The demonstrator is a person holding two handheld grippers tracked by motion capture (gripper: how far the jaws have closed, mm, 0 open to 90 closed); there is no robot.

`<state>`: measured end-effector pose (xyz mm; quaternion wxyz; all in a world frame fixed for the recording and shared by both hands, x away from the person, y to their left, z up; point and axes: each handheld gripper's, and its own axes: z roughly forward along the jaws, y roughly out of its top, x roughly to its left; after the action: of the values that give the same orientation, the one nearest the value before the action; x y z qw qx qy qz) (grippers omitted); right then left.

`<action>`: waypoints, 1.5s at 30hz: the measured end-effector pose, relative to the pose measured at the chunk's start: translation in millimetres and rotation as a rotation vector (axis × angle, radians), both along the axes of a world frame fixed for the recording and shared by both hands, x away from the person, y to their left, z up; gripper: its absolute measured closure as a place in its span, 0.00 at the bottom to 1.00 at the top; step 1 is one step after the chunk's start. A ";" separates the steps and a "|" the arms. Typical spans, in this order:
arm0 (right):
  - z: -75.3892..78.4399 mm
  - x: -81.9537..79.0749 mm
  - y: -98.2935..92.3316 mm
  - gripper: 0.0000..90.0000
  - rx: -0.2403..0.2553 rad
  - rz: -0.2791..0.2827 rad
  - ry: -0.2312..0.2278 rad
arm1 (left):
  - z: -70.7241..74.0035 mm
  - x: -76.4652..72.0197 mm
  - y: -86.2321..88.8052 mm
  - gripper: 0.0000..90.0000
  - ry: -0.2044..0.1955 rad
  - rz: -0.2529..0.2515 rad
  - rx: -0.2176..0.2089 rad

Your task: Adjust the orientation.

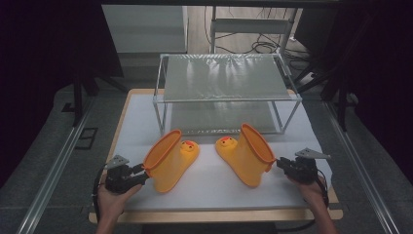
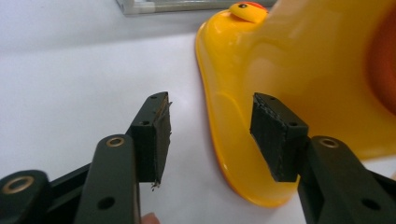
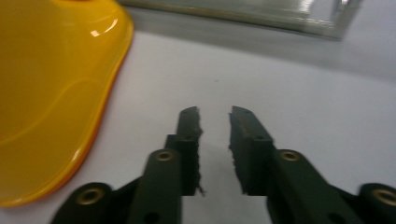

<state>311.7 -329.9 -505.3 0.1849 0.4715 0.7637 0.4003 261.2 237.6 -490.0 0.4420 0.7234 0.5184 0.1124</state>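
Dim room, dark drapes at the sides, cables on the floor behind; white sheet over a wooden table [image 1: 311, 207]. A metal-framed two-tier rack [image 1: 225, 92] stood at the far side of the sheet. Two yellow duck boots lay on their sides in front of it, toes pointing at each other, orange-rimmed openings facing outward. Left boot [image 1: 170, 160] was on the left half, right boot [image 1: 246, 153] on the right half, a small gap between the duck-face toes. Left gripper [image 1: 141, 171] sat right at the left boot's opening rim in the high view; in the left gripper view its jaws were spread wide, empty, with the boot's sole edge [image 2: 233, 154] just beyond the right-hand pad, nothing pinched. Right gripper [image 1: 281, 163] sat just beside the right boot's opening rim; in the right gripper view [image 3: 215, 121] jaws were parted by a narrow gap, empty, over bare sheet, boot off to the side [image 3: 51, 93]. A hand held each gripper from the near edge.
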 end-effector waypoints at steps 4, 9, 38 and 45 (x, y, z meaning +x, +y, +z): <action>1.7 0.2 8.6 0.93 -0.016 0.085 -0.002 | 2.2 0.9 5.8 0.52 -0.006 0.009 -0.004; -0.2 0.4 24.9 0.98 -0.048 0.171 0.004 | 1.6 1.7 7.3 0.51 -0.008 0.009 -0.017; -8.0 -23.3 96.7 1.00 -0.118 0.544 -0.009 | -0.6 0.1 13.6 0.51 0.012 0.024 -0.070; -9.7 -27.8 117.0 0.96 -0.140 0.562 -0.034 | -0.3 0.0 14.3 0.51 0.014 0.022 -0.077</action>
<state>283.9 -213.0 -515.1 0.1116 0.2208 0.8869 0.3902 261.1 251.9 -490.3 0.4645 0.7008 0.5336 0.0920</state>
